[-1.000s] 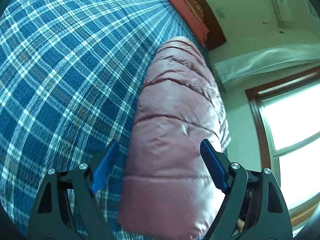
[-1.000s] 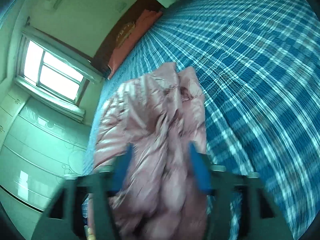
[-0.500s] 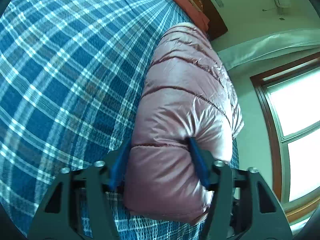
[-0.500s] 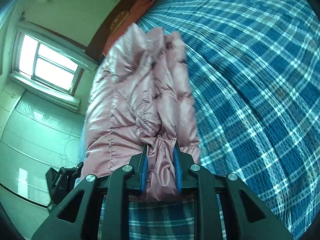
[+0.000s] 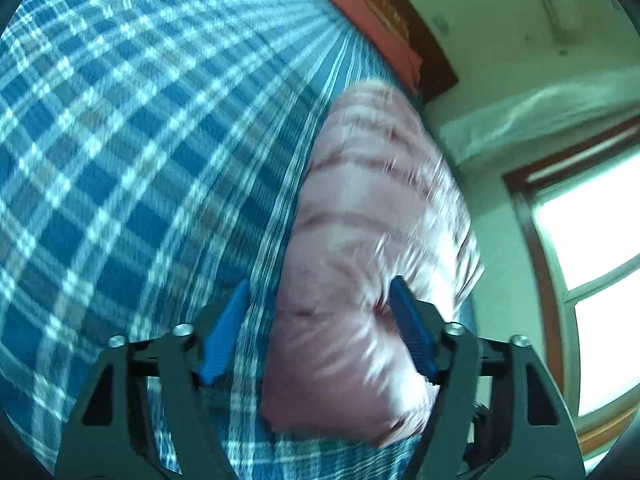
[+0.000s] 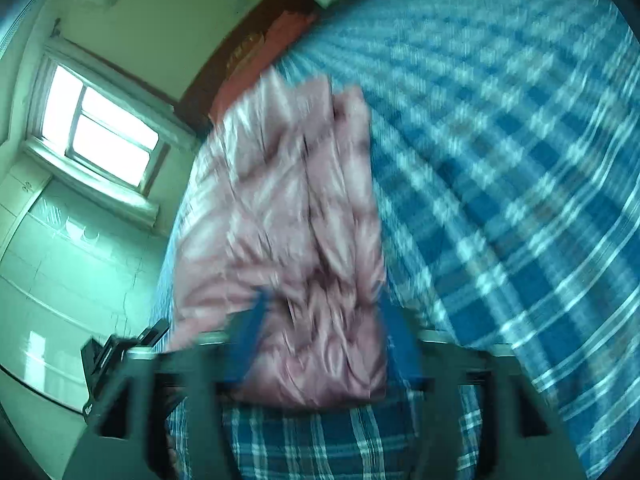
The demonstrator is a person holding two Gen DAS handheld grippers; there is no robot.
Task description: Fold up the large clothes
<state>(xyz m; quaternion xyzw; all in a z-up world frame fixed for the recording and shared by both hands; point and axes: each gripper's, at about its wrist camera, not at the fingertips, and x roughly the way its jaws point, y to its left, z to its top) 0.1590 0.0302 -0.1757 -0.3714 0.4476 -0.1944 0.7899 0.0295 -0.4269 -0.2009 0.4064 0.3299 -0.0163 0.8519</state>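
A pink quilted puffer jacket [image 5: 372,200] lies folded into a long bundle on the blue plaid bed sheet [image 5: 120,140]. In the left wrist view my left gripper [image 5: 318,286] straddles the bundle's near end. Its jaws are opening, and the left blue pad stands clear of the fabric. In the blurred right wrist view the same jacket [image 6: 288,184] shows its crumpled open side. My right gripper [image 6: 324,296] is over that near end with its jaws opening, the fabric loose between the pads.
A red pillow [image 5: 360,12] and a dark wooden headboard [image 5: 432,52] lie at the bed's far end. A bright window [image 5: 600,240] is beside the jacket's side of the bed. Plaid sheet [image 6: 500,160] spreads wide on the other side. A black device [image 6: 116,360] shows low left.
Half a second ago both grippers were pinched on the jacket's near end. Both have since spread their jaws and let the fabric go. The views are now blurred by motion.
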